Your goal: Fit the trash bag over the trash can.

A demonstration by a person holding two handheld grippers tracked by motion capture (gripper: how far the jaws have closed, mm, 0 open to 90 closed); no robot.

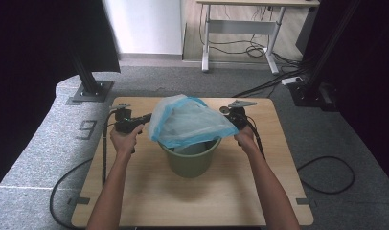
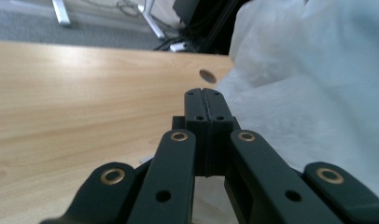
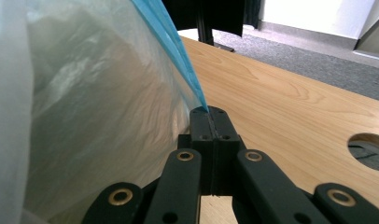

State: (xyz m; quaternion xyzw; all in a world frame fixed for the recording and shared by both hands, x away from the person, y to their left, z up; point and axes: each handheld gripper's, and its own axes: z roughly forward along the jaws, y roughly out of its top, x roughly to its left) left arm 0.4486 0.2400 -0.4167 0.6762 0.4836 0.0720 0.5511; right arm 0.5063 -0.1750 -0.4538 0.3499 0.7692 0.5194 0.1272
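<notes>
A translucent white plastic bag with a blue rim is stretched over an olive-green bucket in the middle of the wooden table. My left gripper is at the bag's left edge, my right gripper at its right corner. In the left gripper view the jaws are shut together, and the bag billows to their right and runs under them. In the right gripper view the bag's blue rim runs straight into the shut tips. The bucket's inside is hidden by the bag.
A round hole sits in the tabletop near the right gripper. Cables trail from both grippers over the table's edges. Black frame posts stand at the back left and back right. A white-legged desk with floor cables lies beyond.
</notes>
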